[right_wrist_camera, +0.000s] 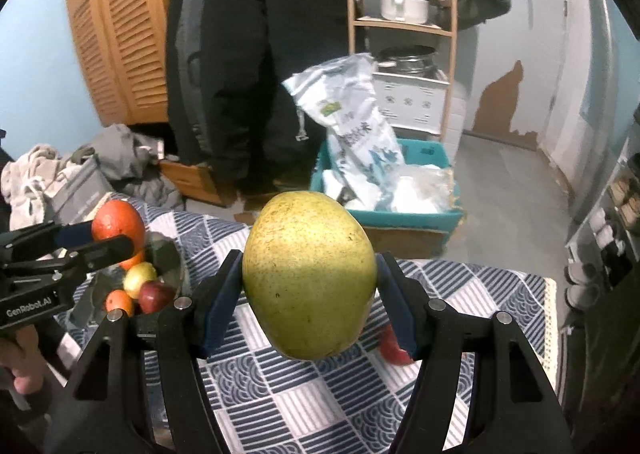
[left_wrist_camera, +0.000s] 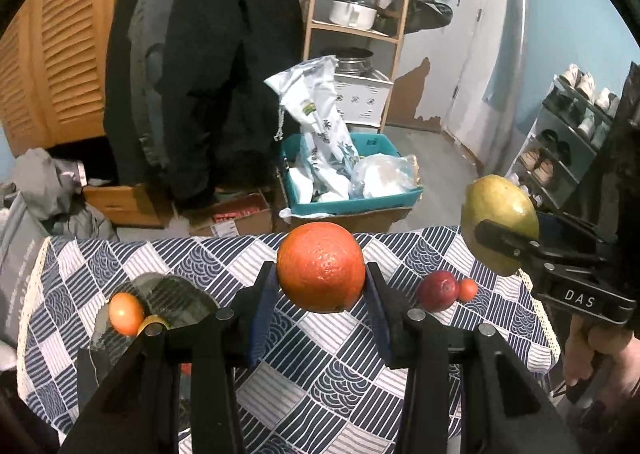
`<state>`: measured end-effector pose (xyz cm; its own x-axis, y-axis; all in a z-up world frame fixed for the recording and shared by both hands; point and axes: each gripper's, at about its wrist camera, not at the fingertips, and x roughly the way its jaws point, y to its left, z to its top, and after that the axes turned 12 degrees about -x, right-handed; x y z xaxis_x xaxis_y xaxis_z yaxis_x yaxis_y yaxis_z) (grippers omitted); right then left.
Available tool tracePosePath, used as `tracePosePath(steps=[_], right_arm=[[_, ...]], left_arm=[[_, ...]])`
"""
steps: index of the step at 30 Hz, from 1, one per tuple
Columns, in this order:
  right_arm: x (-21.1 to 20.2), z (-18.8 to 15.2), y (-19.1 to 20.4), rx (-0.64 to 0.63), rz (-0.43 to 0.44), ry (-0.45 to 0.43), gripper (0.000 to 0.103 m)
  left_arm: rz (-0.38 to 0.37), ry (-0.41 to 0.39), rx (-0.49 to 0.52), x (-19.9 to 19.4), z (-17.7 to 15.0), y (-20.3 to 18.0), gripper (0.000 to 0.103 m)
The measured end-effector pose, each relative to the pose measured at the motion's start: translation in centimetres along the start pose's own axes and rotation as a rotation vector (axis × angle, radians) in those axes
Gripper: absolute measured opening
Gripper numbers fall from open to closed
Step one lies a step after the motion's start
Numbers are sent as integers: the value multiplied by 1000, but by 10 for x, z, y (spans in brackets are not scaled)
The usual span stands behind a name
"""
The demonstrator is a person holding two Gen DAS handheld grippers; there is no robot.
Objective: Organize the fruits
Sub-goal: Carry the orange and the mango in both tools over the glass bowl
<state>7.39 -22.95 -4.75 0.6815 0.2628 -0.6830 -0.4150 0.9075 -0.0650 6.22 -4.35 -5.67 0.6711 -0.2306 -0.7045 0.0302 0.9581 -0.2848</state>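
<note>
To the left of the left claw [left_wrist_camera: 320, 294], a clear ribbed glass plate [left_wrist_camera: 180, 294] on the blue-and-white patterned bench [left_wrist_camera: 320, 374] holds a small orange fruit [left_wrist_camera: 126, 312]. The left claw clamps a round, pebbly-skinned orange [left_wrist_camera: 320, 267] at its widest sides, raised above the bench and tilted downward. The orange looks firm and moderately heavy, so that mid-body grip suits it. Right of this claw, a small dark red fruit [left_wrist_camera: 437, 290] and a tiny orange one [left_wrist_camera: 467, 289] lie on the bench. Farther right, the right claw [right_wrist_camera: 310, 280], also angled down, grips a large smooth yellow-green pear [right_wrist_camera: 310, 274] across its middle; it likely bruises easily.
</note>
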Motion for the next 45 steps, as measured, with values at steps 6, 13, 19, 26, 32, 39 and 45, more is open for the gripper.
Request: tracePosePath(steps=[6, 13, 19, 26, 32, 39, 45], right_arm=[[12, 10, 22, -10, 69, 9, 67], [33, 26, 62, -64, 132, 28, 67], [52, 37, 93, -95, 186, 49, 67], [79, 47, 124, -126, 226, 74, 67], [106, 51, 150, -158, 253, 104, 67], [147, 41, 179, -198, 260, 166, 67], [183, 29, 192, -193, 296, 242, 67]], left_arm=[[35, -15, -37, -8, 2, 23, 44], [75, -34, -75, -15, 4, 53, 44], [119, -35, -120, -16, 2, 83, 44], [168, -33, -181, -14, 4, 120, 44], [236, -11, -240, -1, 0, 160, 44], [276, 32, -327, 16, -11, 202, 44], [337, 70, -362, 32, -25, 231, 44]])
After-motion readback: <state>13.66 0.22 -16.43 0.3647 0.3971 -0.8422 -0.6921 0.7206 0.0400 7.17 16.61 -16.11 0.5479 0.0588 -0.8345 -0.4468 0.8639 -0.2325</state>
